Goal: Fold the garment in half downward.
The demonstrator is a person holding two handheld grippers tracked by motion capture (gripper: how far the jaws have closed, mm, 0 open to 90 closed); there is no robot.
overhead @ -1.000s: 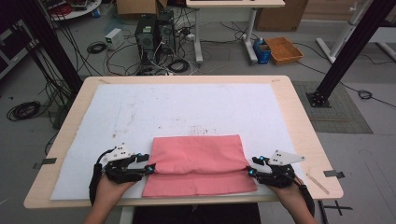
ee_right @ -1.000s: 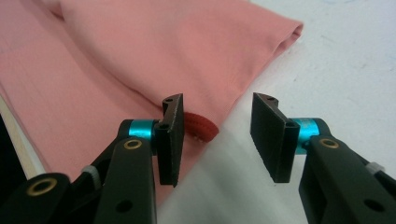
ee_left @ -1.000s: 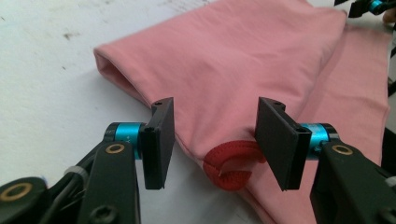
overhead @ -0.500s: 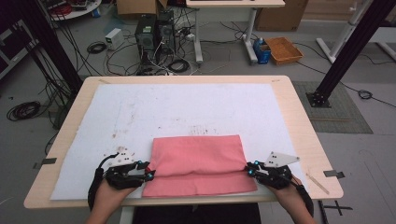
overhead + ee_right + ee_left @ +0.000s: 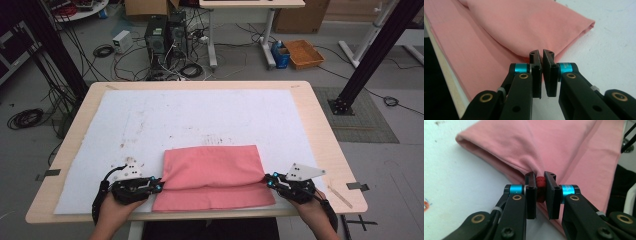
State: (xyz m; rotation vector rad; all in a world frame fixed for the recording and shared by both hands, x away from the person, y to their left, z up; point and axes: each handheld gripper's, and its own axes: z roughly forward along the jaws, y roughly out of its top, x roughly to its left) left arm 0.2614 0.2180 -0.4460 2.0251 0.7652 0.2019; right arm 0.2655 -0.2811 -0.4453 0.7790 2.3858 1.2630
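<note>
A folded pink cloth [image 5: 212,175] lies on the white sheet [image 5: 200,120] near the table's front edge. My left gripper [image 5: 159,187] is at the cloth's left side. Its jaws have just been closing, and in the left gripper view [image 5: 540,182] a bunched fold of the cloth [image 5: 574,150] is pinched between them. My right gripper [image 5: 268,182] is at the cloth's right side. Its jaws have also just closed, and in the right gripper view [image 5: 541,56] they nip the edge of the cloth's upper layer [image 5: 524,25]. Both grippers lie low on the sheet.
The wooden table [image 5: 327,150] ends just in front of the cloth. A small stick [image 5: 341,196] lies at the front right corner. Computers [image 5: 165,32], cables and an orange bin [image 5: 304,52] stand on the floor beyond the far edge.
Both grippers' jaws have closed on the cloth's side edges. The cloth's upper layer now bulges slightly between them. The hands have barely shifted.
</note>
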